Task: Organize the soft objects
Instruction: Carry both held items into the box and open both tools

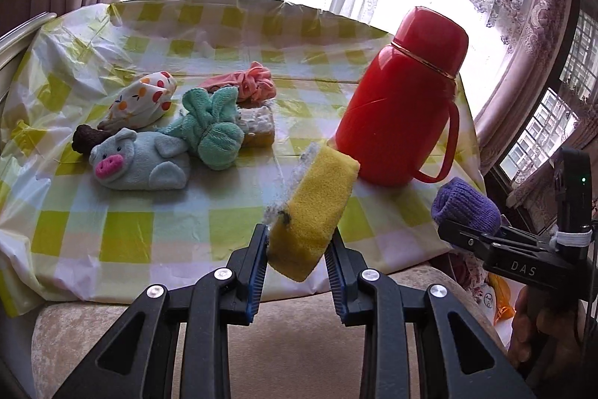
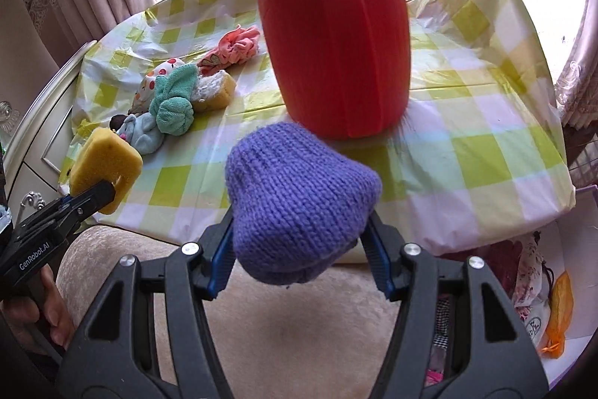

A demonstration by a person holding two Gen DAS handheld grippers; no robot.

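Note:
My left gripper (image 1: 299, 245) is shut on a yellow sponge (image 1: 314, 212), held above the near edge of the checked tablecloth (image 1: 123, 234). That sponge (image 2: 104, 171) and the left gripper (image 2: 101, 193) also show at the left of the right wrist view. My right gripper (image 2: 299, 242) is shut on a purple knitted piece (image 2: 299, 197); it appears again as the purple knit (image 1: 467, 206) at the right of the left wrist view. Further back lie a grey plush pig (image 1: 142, 161), a teal cloth bundle (image 1: 213, 129), a fruit-print cloth (image 1: 142, 103), a pink scrunchie (image 1: 254, 85) and another sponge (image 1: 258, 128).
A tall red thermos (image 1: 403, 100) with a handle stands on the cloth, close in front of the right gripper as the red thermos (image 2: 336, 43). A beige cushioned seat (image 2: 280, 316) is below both grippers. Floral and orange bags (image 2: 542, 294) sit low at the right. Curtains hang behind.

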